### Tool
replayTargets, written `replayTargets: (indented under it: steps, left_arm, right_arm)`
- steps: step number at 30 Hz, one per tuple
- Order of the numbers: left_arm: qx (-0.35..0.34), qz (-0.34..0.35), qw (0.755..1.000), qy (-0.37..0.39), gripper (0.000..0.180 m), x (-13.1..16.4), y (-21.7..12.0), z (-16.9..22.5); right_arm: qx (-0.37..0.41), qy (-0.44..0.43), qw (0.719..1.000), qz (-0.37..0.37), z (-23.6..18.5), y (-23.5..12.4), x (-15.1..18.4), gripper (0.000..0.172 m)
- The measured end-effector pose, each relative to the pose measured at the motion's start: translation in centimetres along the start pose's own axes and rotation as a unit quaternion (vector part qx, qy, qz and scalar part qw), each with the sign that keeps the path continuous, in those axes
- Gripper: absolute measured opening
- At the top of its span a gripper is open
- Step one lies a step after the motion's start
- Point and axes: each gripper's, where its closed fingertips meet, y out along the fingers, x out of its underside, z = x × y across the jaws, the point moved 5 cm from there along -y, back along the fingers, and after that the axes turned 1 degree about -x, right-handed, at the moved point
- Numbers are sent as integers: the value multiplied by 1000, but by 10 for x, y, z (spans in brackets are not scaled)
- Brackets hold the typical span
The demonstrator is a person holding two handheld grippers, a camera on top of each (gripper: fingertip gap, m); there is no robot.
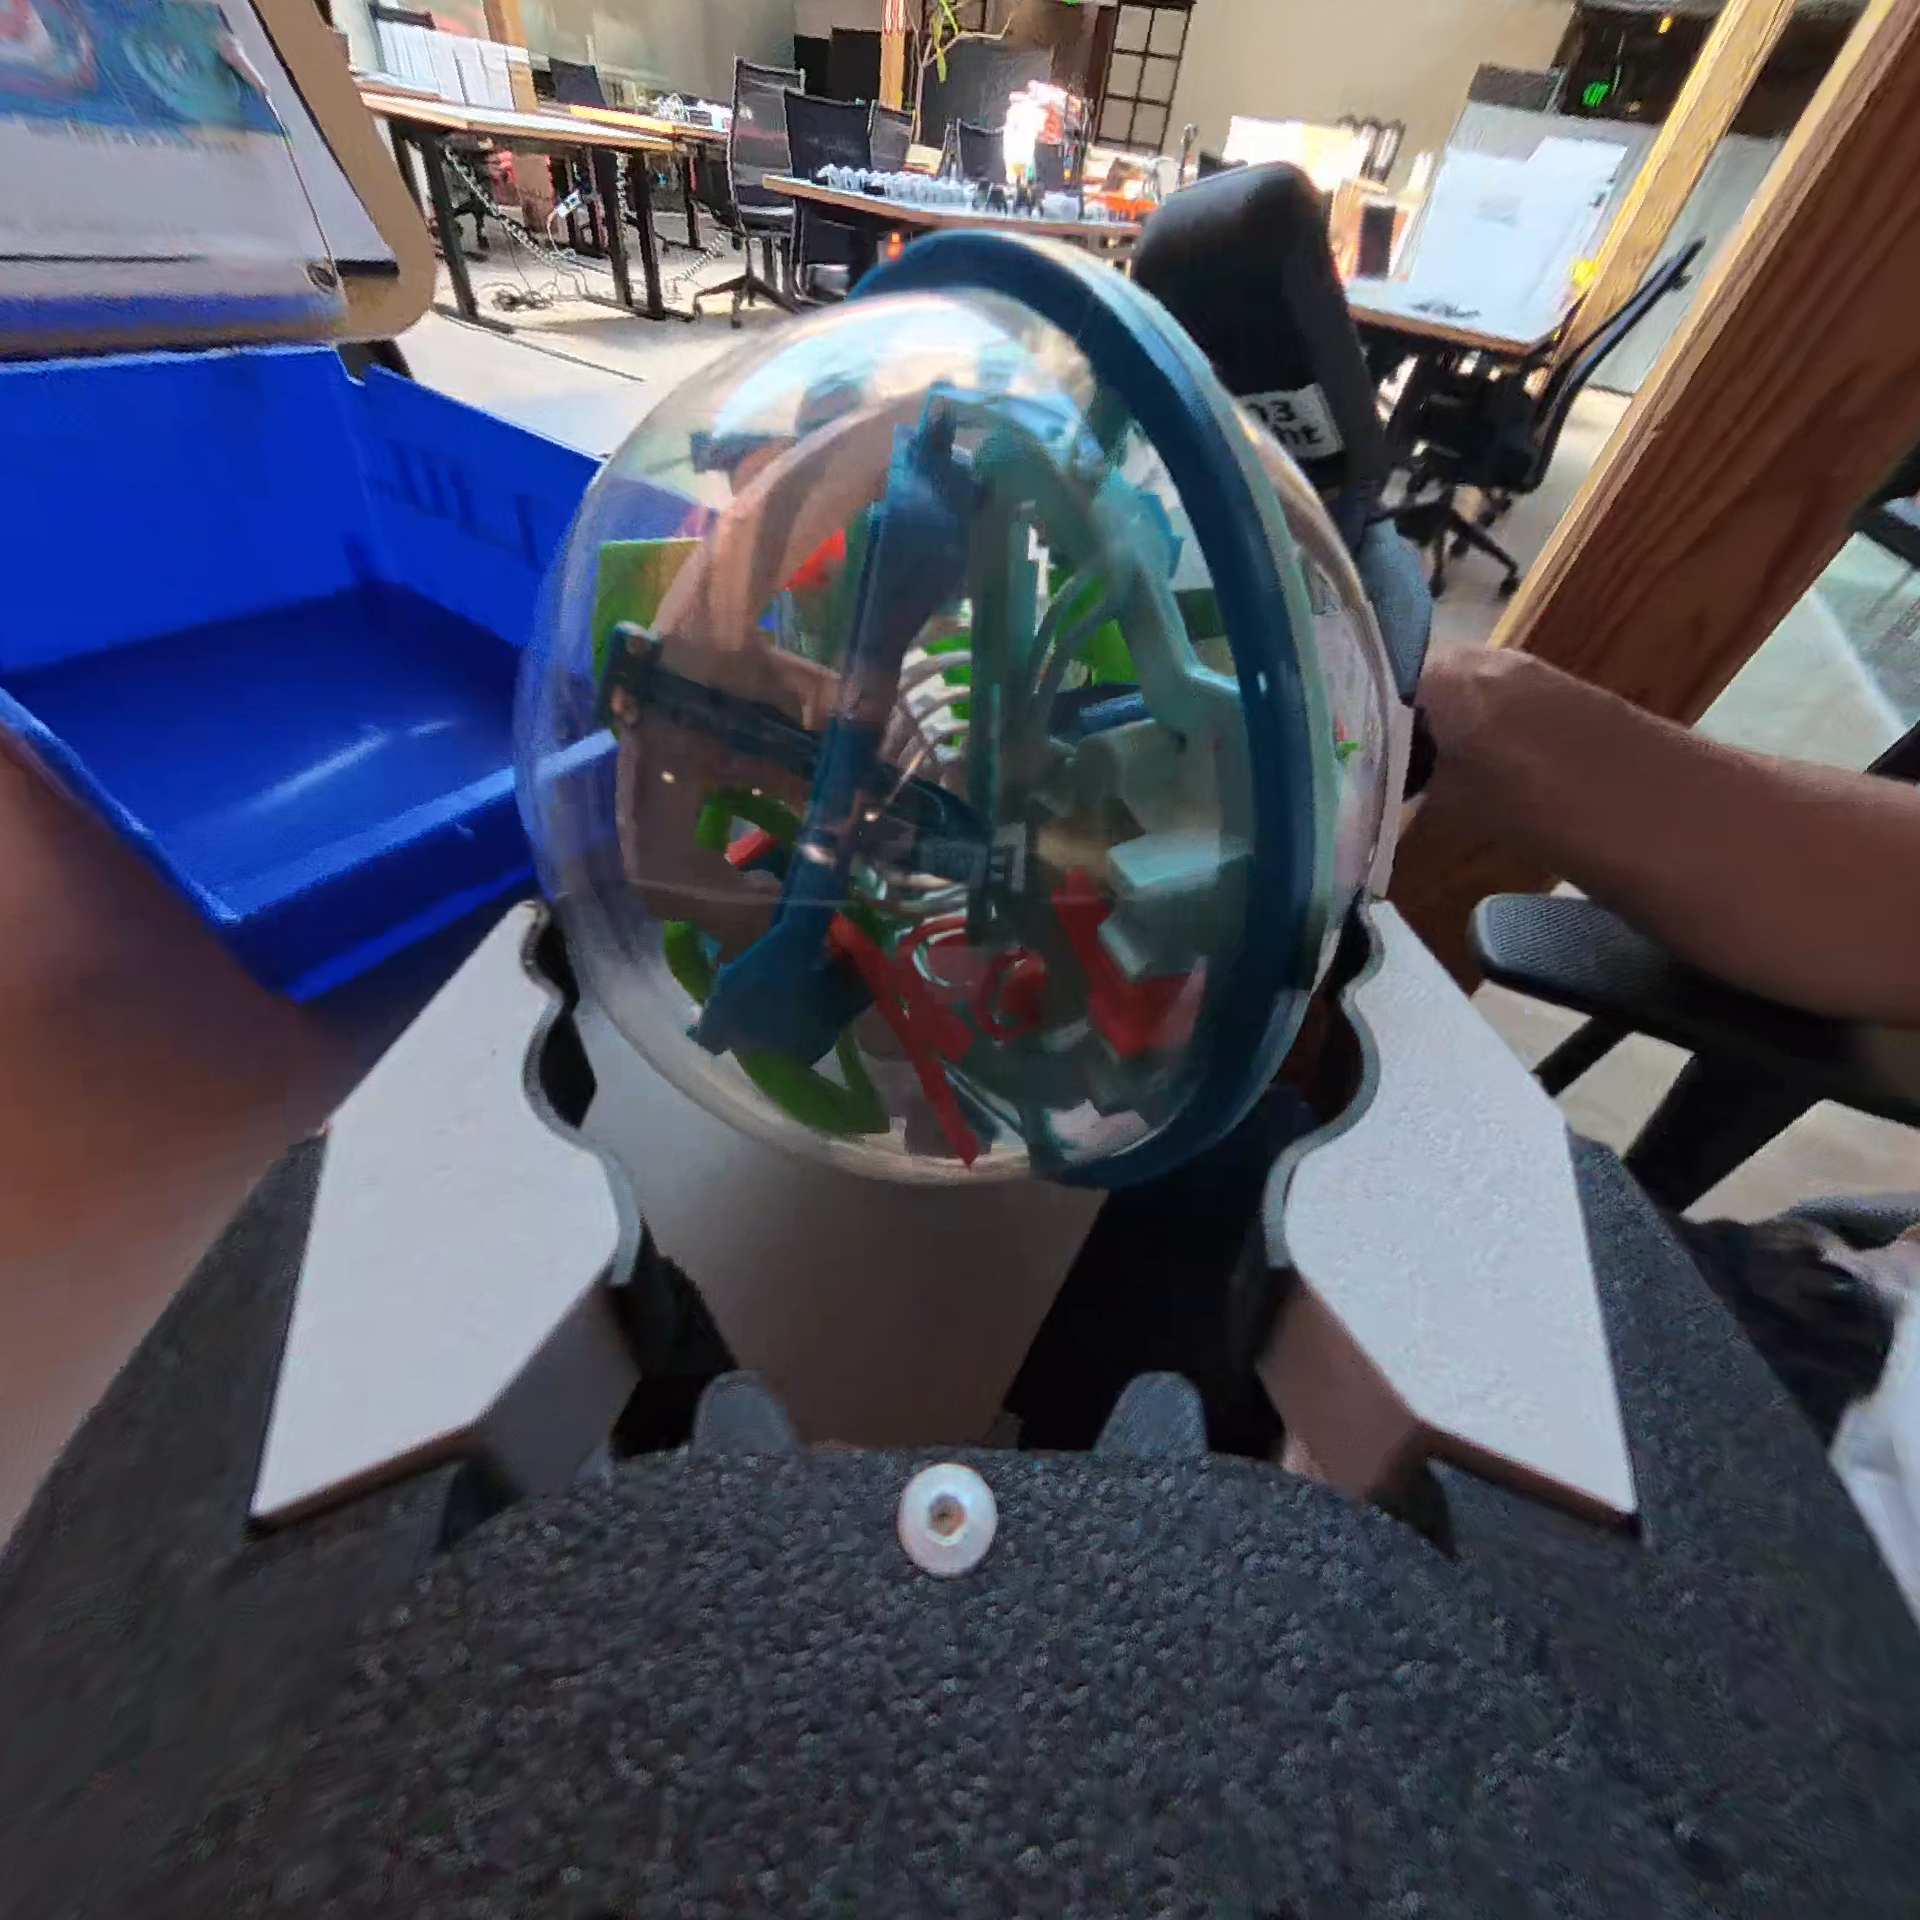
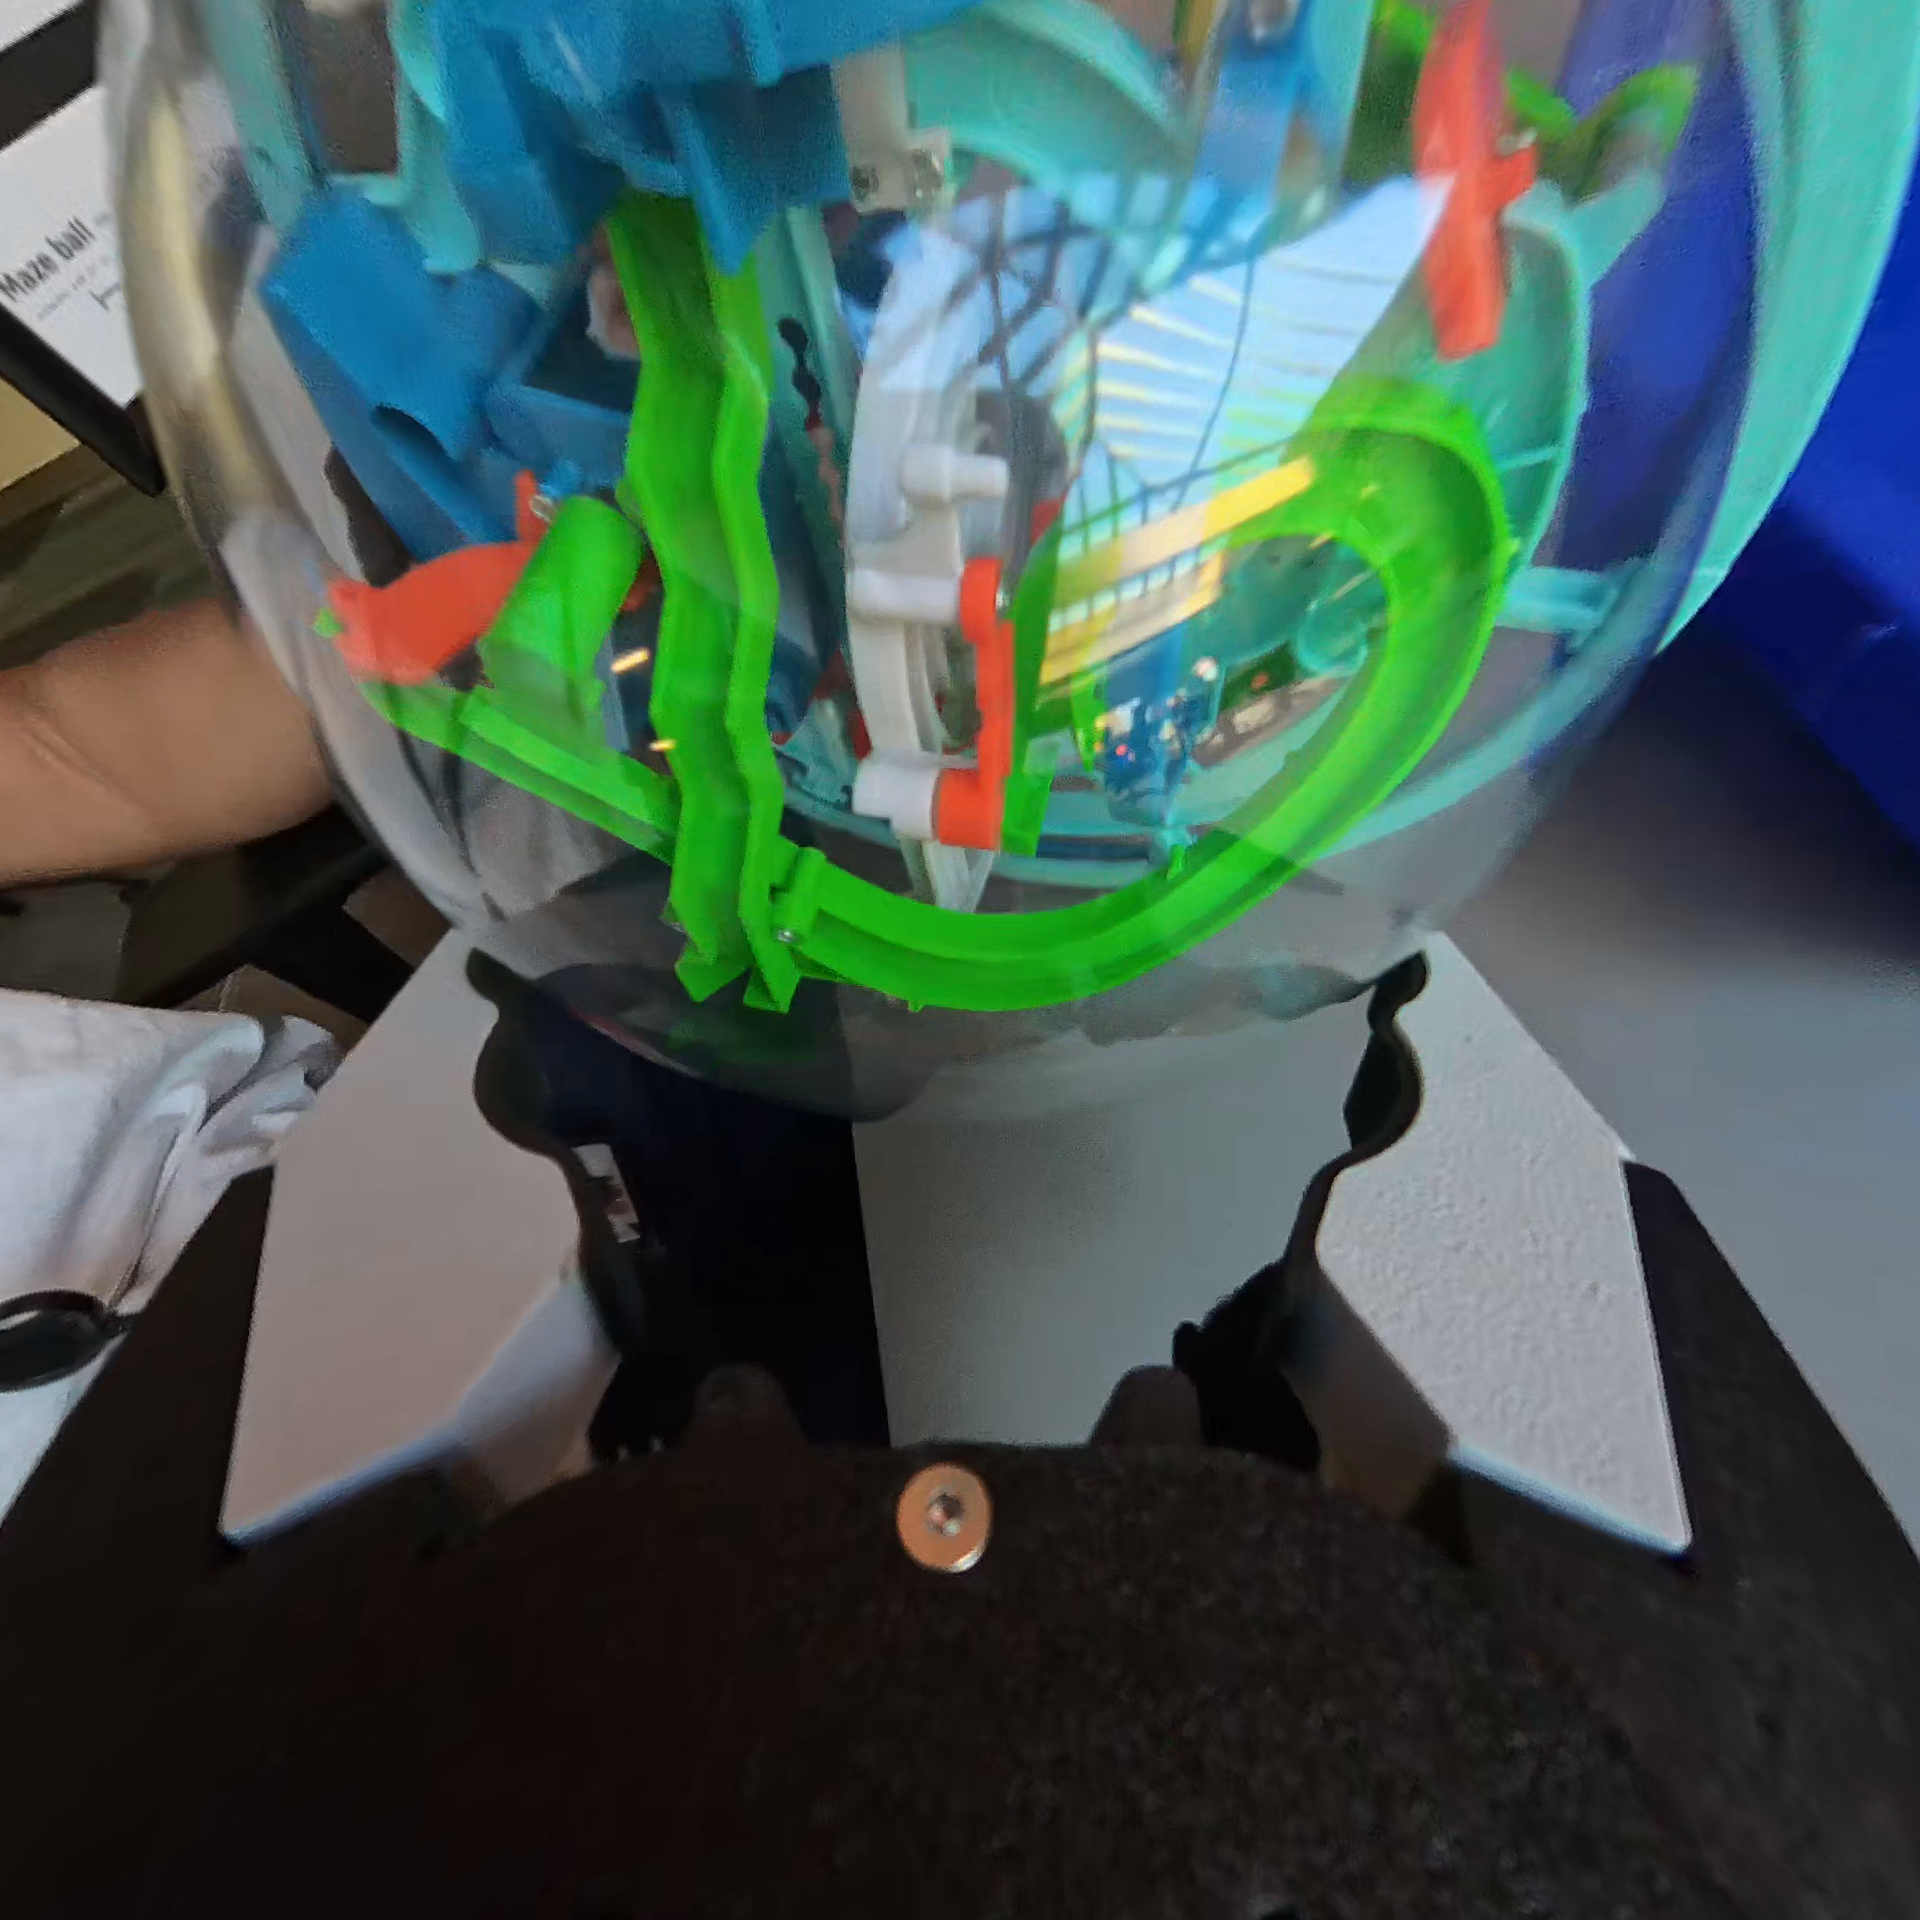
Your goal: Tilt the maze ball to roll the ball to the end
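Both claws are wide apart and clamped on the maze ball [image 1: 956,717], one from each side: the left gripper [image 1: 951,935] has its pale fingers [image 1: 447,1122] set against the lower flanks of the clear sphere, and the right gripper [image 2: 940,997] cradles the opposite side the same way, its fingers [image 2: 1475,1174] hugging the curve. The sphere is held up off any surface, carried between the two tools alone.

Inside the clear shell run tangled tracks in green [image 2: 1195,935], blue, teal, red and white, with a dark blue equator ring [image 1: 1257,644] tilted steeply. I cannot pick out the small rolling ball anywhere among them; the blur hides it.

My worry is the grip itself. A smooth round shell pinched low down looks apt to slip or spin out if either tool eases off or the two tilt out of step. A sharp tilt would, I judge, throw the little ball off its narrow track and send it back to the bottom.

Just left of the sphere sits a blue bin [image 1: 260,748], open, and its visible floor is bare. Right of the sphere a person's forearm [image 1: 1662,810] reaches in; behind it stands a black office chair [image 1: 1278,343], with desks farther off.
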Motion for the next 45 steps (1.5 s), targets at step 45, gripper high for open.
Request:
replayTargets:
  steps: [45]
  left_arm:
    - [195,-105,965,-137,146,25,57,11]
  right_arm:
    - [-56,-21,989,136,12,-72,-1,148]
